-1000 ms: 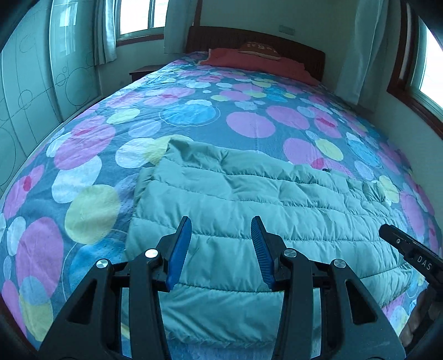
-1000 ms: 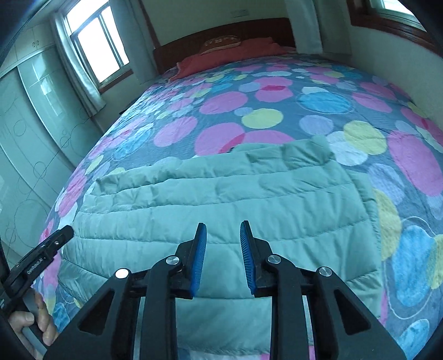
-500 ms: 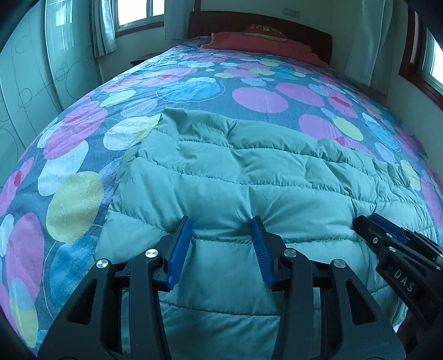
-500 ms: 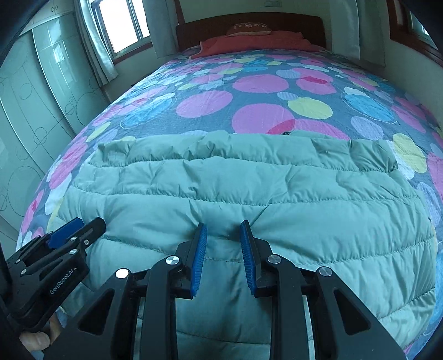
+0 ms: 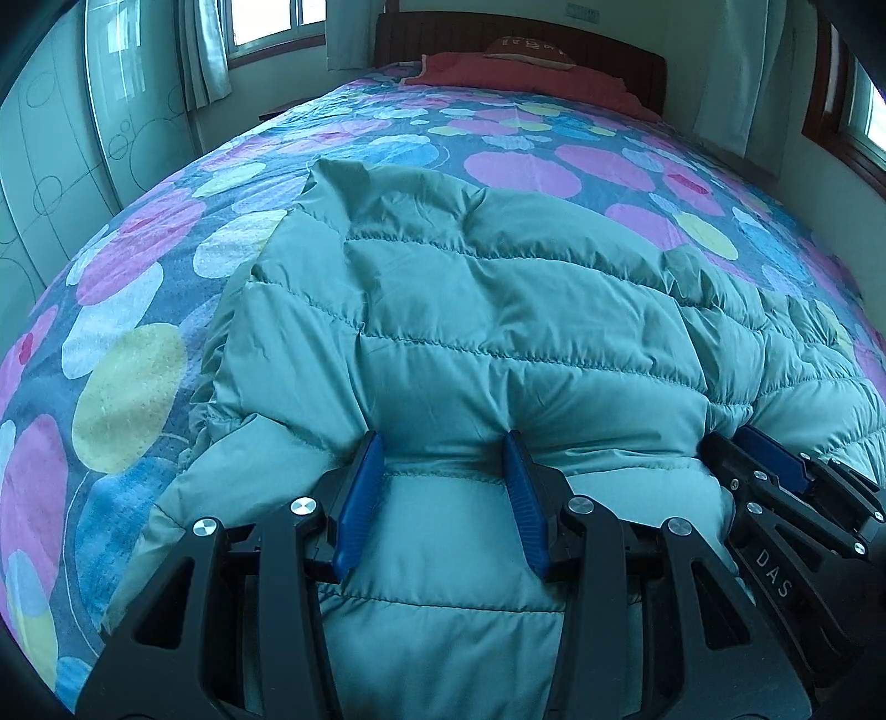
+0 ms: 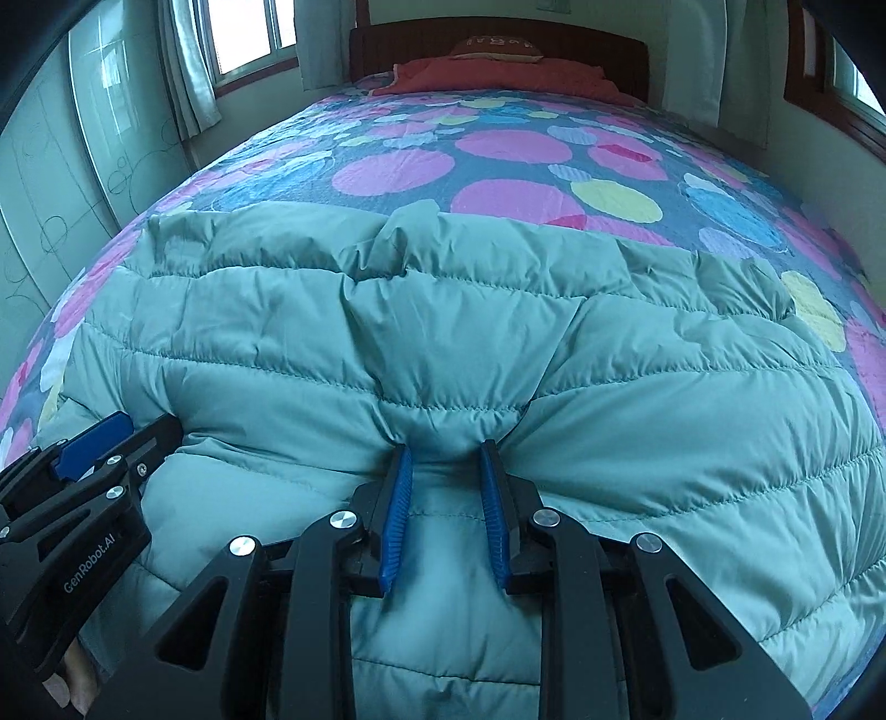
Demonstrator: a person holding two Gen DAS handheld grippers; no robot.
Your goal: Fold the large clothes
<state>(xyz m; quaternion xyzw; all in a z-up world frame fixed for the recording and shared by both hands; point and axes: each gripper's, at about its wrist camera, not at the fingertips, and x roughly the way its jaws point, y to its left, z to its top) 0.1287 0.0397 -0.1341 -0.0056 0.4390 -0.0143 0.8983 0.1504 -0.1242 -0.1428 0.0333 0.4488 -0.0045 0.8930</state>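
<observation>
A home bedroom. A large bed (image 5: 166,266) with a bedspread of pink, blue and yellow circles fills the frame. At the top centre stand a dark wooden headboard (image 5: 443,33) and a red pillow (image 5: 498,72). Curtained windows (image 6: 249,39) sit in the upper corners.

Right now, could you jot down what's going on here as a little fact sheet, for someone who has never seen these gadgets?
garment: teal quilted puffer jacket, spread on the bed
surface: bedspread with pink, blue and yellow circles
left gripper: open, fingers pressed into the jacket's padding
right gripper: open but narrower, fabric bunched between its fingers
spacing: the two grippers sit side by side
far end: red pillow against a dark wooden headboard
</observation>
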